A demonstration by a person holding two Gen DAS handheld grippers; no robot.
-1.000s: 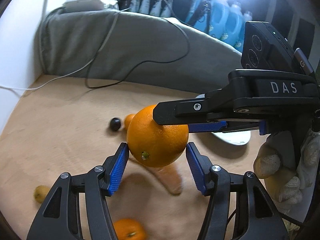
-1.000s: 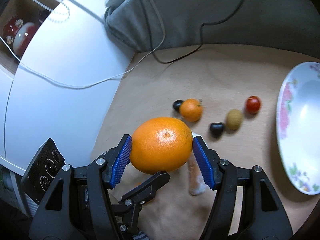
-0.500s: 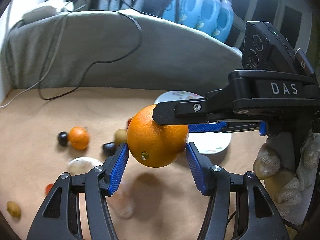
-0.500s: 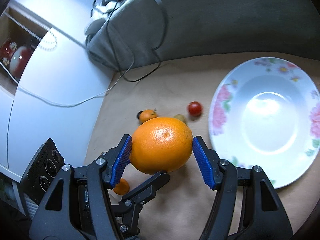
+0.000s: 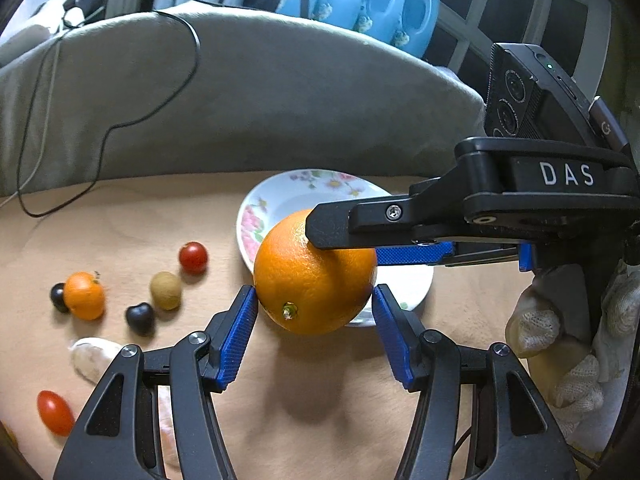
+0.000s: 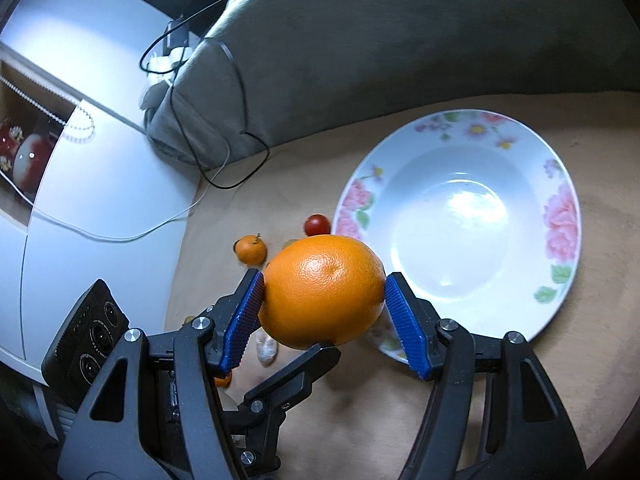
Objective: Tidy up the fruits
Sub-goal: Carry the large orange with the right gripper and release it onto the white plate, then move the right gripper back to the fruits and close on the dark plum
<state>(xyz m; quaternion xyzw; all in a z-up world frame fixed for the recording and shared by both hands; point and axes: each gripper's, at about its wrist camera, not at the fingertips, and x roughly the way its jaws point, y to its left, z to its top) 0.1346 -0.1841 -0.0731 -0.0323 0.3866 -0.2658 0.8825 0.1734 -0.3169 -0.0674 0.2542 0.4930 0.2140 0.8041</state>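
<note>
Both my claws, left claw (image 5: 314,312) and right claw (image 6: 322,306), grip one orange (image 5: 316,276) above the bench (image 5: 132,216), at the empty plate (image 6: 560,168) rim. Only the left view shows the dark fruits (image 5: 140,318).

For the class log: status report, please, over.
Both hand-held grippers, left and right, clamp one orange. Held above table beside flowered plate. Plate bare; nothing blocking.
</note>
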